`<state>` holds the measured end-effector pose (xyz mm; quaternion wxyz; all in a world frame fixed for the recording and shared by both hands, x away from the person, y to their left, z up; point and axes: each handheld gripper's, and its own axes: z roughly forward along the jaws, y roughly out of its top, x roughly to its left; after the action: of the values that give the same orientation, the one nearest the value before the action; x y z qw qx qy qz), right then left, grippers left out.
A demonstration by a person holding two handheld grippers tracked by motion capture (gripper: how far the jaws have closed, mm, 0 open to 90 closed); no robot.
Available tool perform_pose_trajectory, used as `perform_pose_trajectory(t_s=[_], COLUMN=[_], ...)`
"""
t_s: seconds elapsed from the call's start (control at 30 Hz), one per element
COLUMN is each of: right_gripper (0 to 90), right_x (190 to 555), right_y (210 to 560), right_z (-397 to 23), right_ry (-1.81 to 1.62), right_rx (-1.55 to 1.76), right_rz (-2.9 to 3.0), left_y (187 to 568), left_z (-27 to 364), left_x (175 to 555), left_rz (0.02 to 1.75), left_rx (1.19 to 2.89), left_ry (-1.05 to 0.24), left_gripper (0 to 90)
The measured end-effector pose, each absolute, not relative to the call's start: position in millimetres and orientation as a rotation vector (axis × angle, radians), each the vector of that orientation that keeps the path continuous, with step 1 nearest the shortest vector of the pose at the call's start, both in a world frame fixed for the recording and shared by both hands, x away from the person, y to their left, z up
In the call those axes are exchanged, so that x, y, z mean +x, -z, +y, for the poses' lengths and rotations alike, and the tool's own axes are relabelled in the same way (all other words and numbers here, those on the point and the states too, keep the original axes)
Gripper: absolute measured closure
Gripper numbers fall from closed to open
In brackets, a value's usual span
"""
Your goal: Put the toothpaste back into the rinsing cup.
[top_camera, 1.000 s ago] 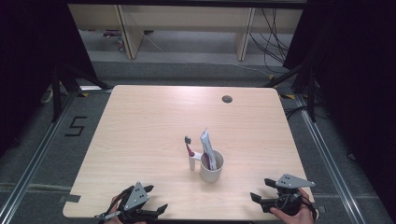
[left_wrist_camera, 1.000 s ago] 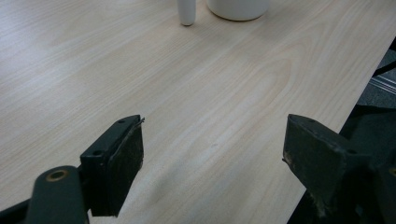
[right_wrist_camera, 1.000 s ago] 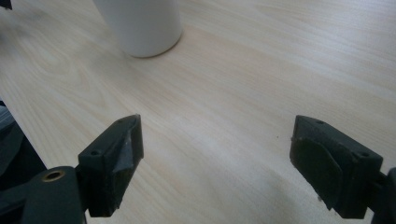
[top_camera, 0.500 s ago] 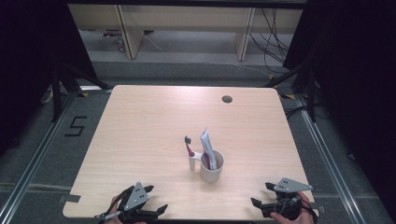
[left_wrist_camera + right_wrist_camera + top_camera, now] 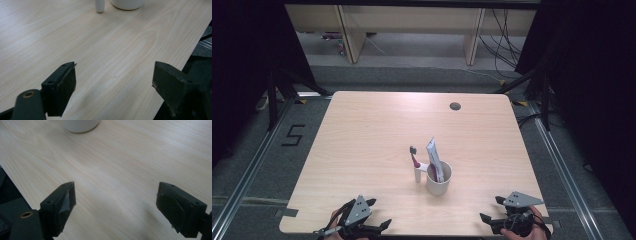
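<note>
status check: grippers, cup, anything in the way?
Left gripper open, right gripper open, both empty at the near table edge. White cup mid-table holds a toothpaste tube; toothbrush stands beside it. Path to cup clear.

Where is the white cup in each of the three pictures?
High view: the white cup stands near the middle of the table, a bit toward the person, with a tube in it.
Left gripper view: only its bottom peeks in at the top edge, right of centre.
Right gripper view: its bottom shows at the top edge, left of centre.
Shared landmark: the pale wood grain of the table.
</note>
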<state>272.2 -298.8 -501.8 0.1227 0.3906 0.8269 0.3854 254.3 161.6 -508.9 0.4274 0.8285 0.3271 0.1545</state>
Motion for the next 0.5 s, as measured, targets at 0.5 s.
perform_pose_trajectory(t_s=[0.5], right_gripper=[17.1], right_x=[270.8], right_y=[501.4], right_z=[-297.3], right_ry=[-1.125], right_rx=[1.172], right_rz=[2.414], left_y=[508.9], left_z=[161.8], left_x=[254.8], left_rz=[0.823], left_rx=[2.072], left_ry=[-0.391], left_gripper=[16.0])
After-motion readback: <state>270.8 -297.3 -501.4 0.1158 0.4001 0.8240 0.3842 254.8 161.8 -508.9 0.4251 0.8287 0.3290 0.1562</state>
